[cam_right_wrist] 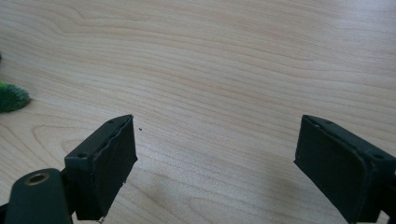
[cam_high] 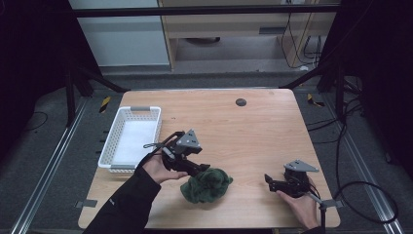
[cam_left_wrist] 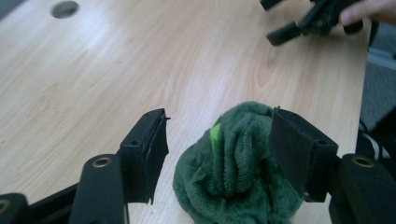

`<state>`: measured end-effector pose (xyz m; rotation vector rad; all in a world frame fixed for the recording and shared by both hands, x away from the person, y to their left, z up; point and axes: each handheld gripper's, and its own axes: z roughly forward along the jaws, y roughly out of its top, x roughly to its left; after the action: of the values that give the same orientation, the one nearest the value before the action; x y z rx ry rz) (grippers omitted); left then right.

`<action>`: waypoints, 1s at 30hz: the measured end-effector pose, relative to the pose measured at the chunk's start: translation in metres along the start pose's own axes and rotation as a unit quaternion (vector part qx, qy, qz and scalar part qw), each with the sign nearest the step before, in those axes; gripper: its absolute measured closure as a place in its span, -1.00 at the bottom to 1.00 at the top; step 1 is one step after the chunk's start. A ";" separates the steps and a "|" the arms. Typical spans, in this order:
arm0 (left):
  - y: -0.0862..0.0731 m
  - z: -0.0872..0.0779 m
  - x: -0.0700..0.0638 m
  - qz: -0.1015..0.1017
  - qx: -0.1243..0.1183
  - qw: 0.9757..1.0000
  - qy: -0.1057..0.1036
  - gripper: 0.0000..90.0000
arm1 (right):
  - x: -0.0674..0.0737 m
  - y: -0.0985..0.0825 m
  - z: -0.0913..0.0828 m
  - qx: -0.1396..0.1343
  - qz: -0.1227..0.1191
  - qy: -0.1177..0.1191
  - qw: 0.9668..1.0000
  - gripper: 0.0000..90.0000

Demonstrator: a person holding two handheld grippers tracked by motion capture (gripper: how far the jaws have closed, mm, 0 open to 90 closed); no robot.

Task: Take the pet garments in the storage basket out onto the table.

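A crumpled dark green cloth (cam_high: 207,185) lies on the wooden table (cam_high: 243,131) near its front edge. My left gripper (cam_high: 200,169) comes at it from the left and reaches its upper left edge. In the left gripper view the left gripper (cam_left_wrist: 218,121) is open with its jaws on either side of the cloth (cam_left_wrist: 233,172); the right jaw touches the fabric and the left jaw stands clear of it. My right gripper (cam_high: 269,182) rests low at the front right, jaws toward the cloth. It is open (cam_right_wrist: 217,126) over bare wood, a corner of the cloth (cam_right_wrist: 11,97) at far left.
A white plastic basket (cam_high: 113,141) stands at the table's left edge, with a white lining inside. A small dark round hole (cam_high: 240,102) marks the far middle of the tabletop. The right gripper (cam_left_wrist: 299,25) shows at the top right of the left gripper view.
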<state>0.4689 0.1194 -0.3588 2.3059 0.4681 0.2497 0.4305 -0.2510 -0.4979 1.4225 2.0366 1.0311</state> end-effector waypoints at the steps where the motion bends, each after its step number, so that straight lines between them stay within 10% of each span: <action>1: -0.003 -0.002 0.000 -0.009 -0.011 1.000 0.006 -0.19 | 0.000 0.000 0.000 0.000 0.000 0.000 1.000 -0.73; 9: -0.027 -0.012 -0.003 -0.057 -0.077 0.994 0.054 -0.21 | -0.001 0.000 0.000 -0.002 -0.002 -0.004 1.000 -0.73; 30: -0.114 -0.027 -0.014 -0.158 -0.156 0.957 0.185 -0.14 | 0.000 -0.001 0.000 -0.003 -0.002 -0.006 1.000 -0.74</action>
<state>0.4188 0.2047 -0.4222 1.8450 0.9067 0.5591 0.4303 -0.2509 -0.4985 1.4171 2.0263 1.0232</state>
